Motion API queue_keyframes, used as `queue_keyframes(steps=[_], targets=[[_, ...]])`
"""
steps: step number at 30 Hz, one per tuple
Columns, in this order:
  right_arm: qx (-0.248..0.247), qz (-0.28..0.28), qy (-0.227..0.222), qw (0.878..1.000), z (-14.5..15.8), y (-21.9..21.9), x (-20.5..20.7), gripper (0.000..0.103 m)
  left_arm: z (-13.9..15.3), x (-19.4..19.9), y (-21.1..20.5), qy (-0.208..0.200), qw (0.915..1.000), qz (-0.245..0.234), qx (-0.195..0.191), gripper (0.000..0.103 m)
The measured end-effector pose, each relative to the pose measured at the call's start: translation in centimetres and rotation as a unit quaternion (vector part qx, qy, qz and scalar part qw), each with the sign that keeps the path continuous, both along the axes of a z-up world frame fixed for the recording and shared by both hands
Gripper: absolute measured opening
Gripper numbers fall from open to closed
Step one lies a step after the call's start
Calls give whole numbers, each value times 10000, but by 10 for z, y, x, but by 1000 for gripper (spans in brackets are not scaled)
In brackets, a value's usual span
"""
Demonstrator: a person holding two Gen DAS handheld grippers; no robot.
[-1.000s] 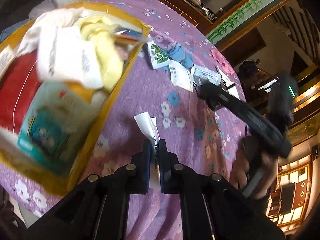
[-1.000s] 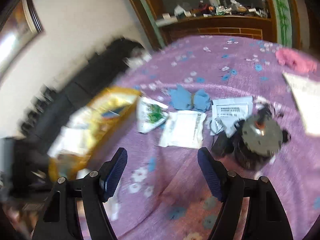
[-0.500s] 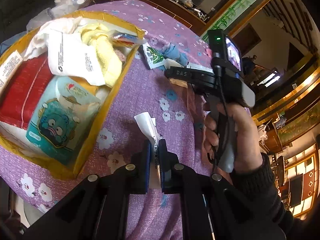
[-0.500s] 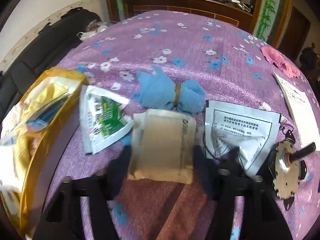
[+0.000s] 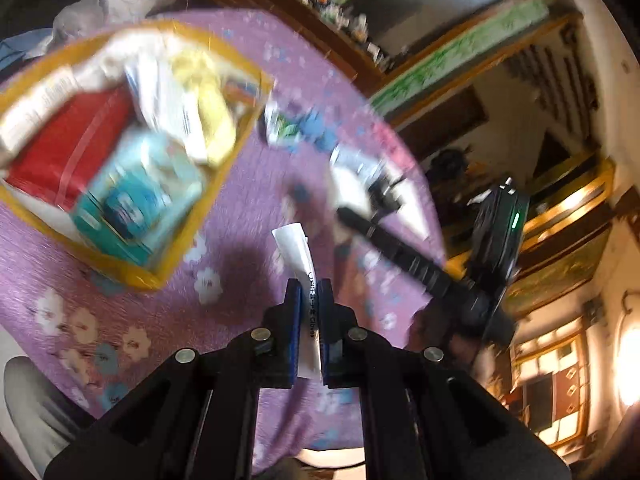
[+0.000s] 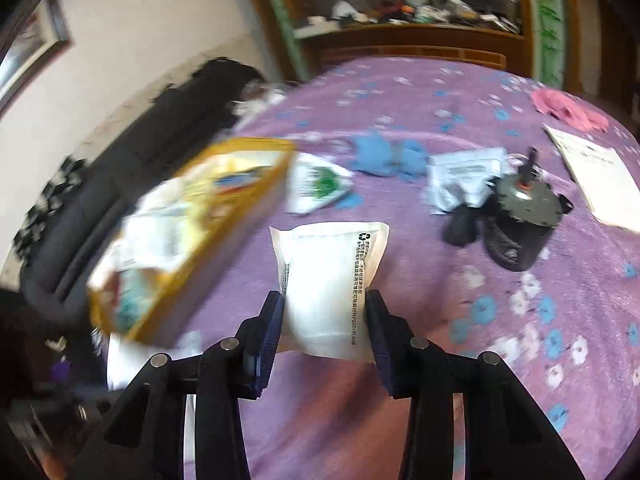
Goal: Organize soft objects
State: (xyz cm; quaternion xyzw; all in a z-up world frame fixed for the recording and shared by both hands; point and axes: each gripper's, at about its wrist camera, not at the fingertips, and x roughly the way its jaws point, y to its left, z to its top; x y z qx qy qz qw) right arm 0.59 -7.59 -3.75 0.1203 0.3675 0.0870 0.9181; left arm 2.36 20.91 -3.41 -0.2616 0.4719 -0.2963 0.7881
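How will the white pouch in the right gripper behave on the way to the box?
The pouch bulges between the right gripper pads, so it is probably soft and light. Its free top stands up, so it should not flop much. The film looks smooth and may slip; the jaws have just been closing on it.

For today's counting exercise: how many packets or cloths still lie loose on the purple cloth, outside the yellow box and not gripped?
3: green-printed packet beside the box, blue cloth behind it, grey-printed packet by the black motor. Others may be hidden.

Right tongs (image 6: 324,304) closing, pinch white pouch (image 6: 330,276)
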Motion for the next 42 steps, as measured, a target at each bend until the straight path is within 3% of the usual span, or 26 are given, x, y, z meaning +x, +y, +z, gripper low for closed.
queue_keyframes(steps=[4, 8, 17, 19, 22, 24, 25, 26, 30, 34, 36, 39, 42], targets=[[170, 504, -368, 9979, 22, 20, -13, 41, 38, 0, 34, -493, 9979, 415, 57, 5], [169, 846, -489, 9951, 34, 45, -5, 42, 46, 13, 68, -616, 9929, 951, 350, 5], [-60, 1169, -257, 9928, 27, 110, 75, 43, -4, 66, 100, -174, 9857, 1408, 908, 5], [-250, 1175, -164, 9926, 24, 125, 89, 48, -11, 67, 101, -99, 9827, 1483, 1110, 8], [-177, 1094, 43, 9938, 15, 135, 109, 60, -16, 65, 93, -161, 9832, 1345, 1222, 20], [134, 1067, -119, 9941, 18, 128, 101, 73, -14, 58, 91, -249, 9845, 1248, 1204, 43], [243, 1033, -264, 9940, 21, 125, 95, 80, -11, 53, 90, -312, 9835, 1294, 1225, 61], [320, 978, -463, 9936, 24, 118, 85, 92, -9, 48, 88, -398, 9809, 1394, 1293, 69], [303, 1042, -947, 9896, 29, 97, 45, 103, -1, 30, 74, -578, 9601, 1897, 1972, 74], [336, 1192, -939, 9878, 17, 76, 16, 103, -2, 17, 64, -488, 9598, 2008, 1902, 74], [302, 1037, -700, 9917, 7, 61, 4, 103, -4, 12, 61, -319, 9580, 2130, 1891, 74], [397, 839, -80, 9956, -10, 36, 0, 103, -7, 14, 35, -124, 9590, 1555, 2365, 74], [335, 766, 60, 9965, -13, 16, -7, 103, -1, 6, 0, -383, 9444, 1276, 3007, 74]])
